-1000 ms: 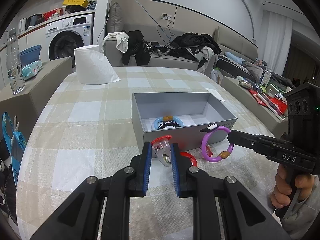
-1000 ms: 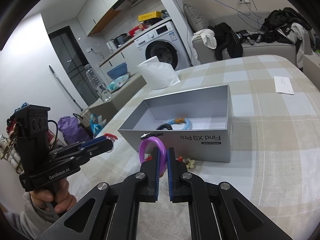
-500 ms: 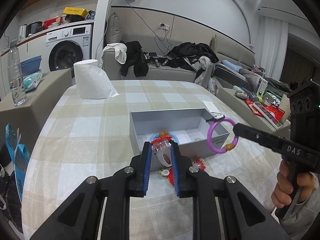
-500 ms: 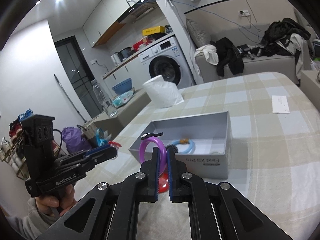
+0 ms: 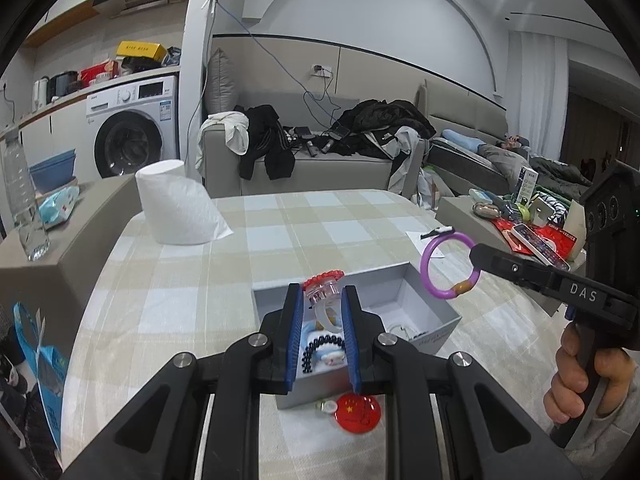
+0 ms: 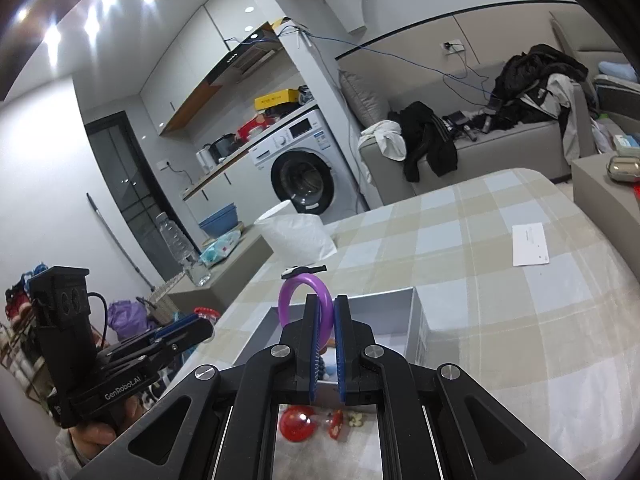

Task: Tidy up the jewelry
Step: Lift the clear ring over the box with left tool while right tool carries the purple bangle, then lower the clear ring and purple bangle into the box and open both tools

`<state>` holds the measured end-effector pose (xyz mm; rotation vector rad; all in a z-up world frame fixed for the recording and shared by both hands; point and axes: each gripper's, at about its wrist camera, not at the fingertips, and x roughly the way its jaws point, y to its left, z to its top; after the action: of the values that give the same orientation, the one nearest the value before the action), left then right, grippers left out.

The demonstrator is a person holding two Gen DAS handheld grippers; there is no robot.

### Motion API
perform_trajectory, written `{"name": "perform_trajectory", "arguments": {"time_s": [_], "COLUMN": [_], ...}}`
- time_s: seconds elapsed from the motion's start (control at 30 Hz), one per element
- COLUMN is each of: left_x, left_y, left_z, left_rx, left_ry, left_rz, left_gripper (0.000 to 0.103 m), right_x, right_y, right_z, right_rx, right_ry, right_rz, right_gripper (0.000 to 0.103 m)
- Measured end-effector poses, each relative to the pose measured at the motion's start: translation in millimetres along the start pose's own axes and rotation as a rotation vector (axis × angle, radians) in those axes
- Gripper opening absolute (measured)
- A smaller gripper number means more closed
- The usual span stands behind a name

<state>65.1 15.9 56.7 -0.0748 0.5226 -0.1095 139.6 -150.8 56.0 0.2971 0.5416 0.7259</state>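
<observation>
My left hand-held gripper (image 5: 322,312) is clamped on a clear plastic toy ring (image 5: 323,294) with a red frilly top. It sits low in the middle of the left wrist view, pinched between the blue pads (image 5: 294,336). I think this ring is very light and hard, and a bit slippery because it is smooth plastic. The band is the best place to pinch it, not the bumpy top.

My right hand-held gripper (image 6: 326,320) is squeezed together on a purple bracelet (image 6: 296,292) in the lower middle of the right wrist view. The bracelet has a small black and white charm (image 6: 303,270) on top and an orange bead (image 5: 461,288). I think it is light and a little bendy, so it could swing or twist. Holding it flat on the thin loop works well.

Just past both tools is the grey box (image 5: 434,312), low in the middle of the frame, sitting on the checked tabletop (image 5: 312,224). Inside it are a black bead bracelet (image 5: 320,350) and a blue ring (image 5: 304,330). In front of the box lies a red round badge (image 5: 356,410).

Compared with a second ago, both my tools are higher. The toy ring and the purple bracelet were down by the front of the box then. Now they hang over the box, which looks lower and smaller in the frame.
</observation>
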Motion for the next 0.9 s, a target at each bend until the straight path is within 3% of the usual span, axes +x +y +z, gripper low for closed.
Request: {"name": "perform_trajectory", "arguments": {"time_s": [0.23,0.57,0.9], "left_x": [18.0,40.7,44.1], "left_y": [-1.7,1.6,-11.4], "left_z": [-0.7,-12.1,-22.6], "left_rx": [0.011,-0.012,0.046], "left_ry": [0.003,0.065,0.077], "left_rz": [0.018,0.037,0.083], "left_gripper": [0.014,0.014,0.015], "right_x": [4.4,16.5,26.2], "right_y": [-2.9,-9.0,-12.9], "right_z": [0.5,-5.9,-12.6], "right_rx": [0.006,0.011,0.005], "right_ry": [0.009,0.042,0.079], "right_rz": [-0.011,-0.053,-0.087], "right_gripper": [0.006,0.006,0.006]}}
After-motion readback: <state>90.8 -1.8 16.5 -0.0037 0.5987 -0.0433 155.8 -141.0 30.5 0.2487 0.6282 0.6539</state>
